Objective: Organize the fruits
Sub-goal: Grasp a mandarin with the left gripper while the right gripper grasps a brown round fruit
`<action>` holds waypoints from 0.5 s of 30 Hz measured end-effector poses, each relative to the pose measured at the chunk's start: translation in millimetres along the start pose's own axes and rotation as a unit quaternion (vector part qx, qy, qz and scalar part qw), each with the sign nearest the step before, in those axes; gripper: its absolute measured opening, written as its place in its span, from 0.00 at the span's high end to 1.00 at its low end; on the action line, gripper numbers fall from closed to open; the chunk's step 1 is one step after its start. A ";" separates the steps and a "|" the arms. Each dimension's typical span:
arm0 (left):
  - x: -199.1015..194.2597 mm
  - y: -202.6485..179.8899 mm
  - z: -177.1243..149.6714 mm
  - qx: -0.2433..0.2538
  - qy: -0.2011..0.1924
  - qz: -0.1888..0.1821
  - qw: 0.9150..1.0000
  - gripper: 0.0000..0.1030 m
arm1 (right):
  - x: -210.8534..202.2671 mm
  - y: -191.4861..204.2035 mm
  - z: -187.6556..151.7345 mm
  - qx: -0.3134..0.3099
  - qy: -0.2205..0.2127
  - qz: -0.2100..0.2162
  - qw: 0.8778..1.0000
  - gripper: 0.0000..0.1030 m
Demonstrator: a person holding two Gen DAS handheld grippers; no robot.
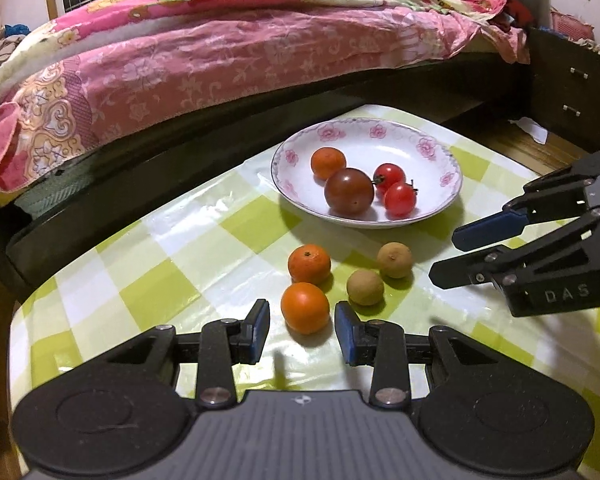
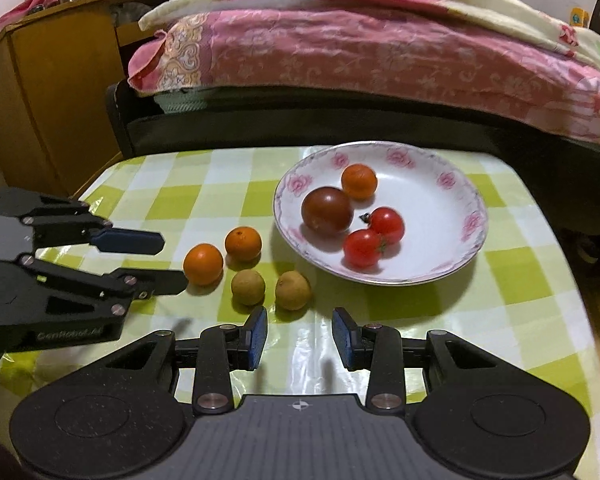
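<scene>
A white floral plate (image 1: 440,160) (image 2: 452,184) on the checked table holds one small orange (image 1: 328,163) (image 2: 359,181), a dark tomato (image 1: 349,191) (image 2: 327,210) and two red cherry tomatoes (image 1: 399,199) (image 2: 363,247). On the cloth lie two oranges (image 1: 305,307) (image 2: 203,264) (image 1: 309,263) (image 2: 243,243) and two brown longans (image 1: 365,287) (image 2: 248,287) (image 1: 394,259) (image 2: 293,290). My left gripper (image 1: 302,326) (image 2: 172,262) is open, its fingers either side of the nearest orange, not touching it. My right gripper (image 2: 299,334) (image 1: 444,254) is open and empty, just before the longans.
A bed with a pink floral quilt (image 1: 228,52) (image 2: 372,48) runs along the table's far edge. A wooden cabinet (image 2: 48,92) stands at the far left, and dark drawers (image 1: 572,92) at the far right.
</scene>
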State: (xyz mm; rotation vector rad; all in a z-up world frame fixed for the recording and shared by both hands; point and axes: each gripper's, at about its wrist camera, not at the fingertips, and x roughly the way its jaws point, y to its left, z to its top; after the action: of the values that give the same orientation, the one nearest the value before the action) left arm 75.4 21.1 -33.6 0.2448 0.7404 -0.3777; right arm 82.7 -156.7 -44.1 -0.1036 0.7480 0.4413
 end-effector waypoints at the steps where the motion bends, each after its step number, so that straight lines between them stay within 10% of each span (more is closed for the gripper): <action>1: 3.2 0.1 0.6 0.001 0.001 -0.001 1.000 0.58 | 2.0 -0.5 -0.2 0.000 0.001 0.001 1.000 0.69; 15: 23.9 -0.6 -2.4 0.013 0.016 -0.001 1.000 0.58 | 28.6 -5.9 2.4 -0.019 0.003 0.019 1.000 0.69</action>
State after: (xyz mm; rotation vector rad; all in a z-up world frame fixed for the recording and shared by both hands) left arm 89.8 15.5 -51.9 0.2749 0.7682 -0.3866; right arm 105.1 -151.5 -62.1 -0.1260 0.7488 0.4920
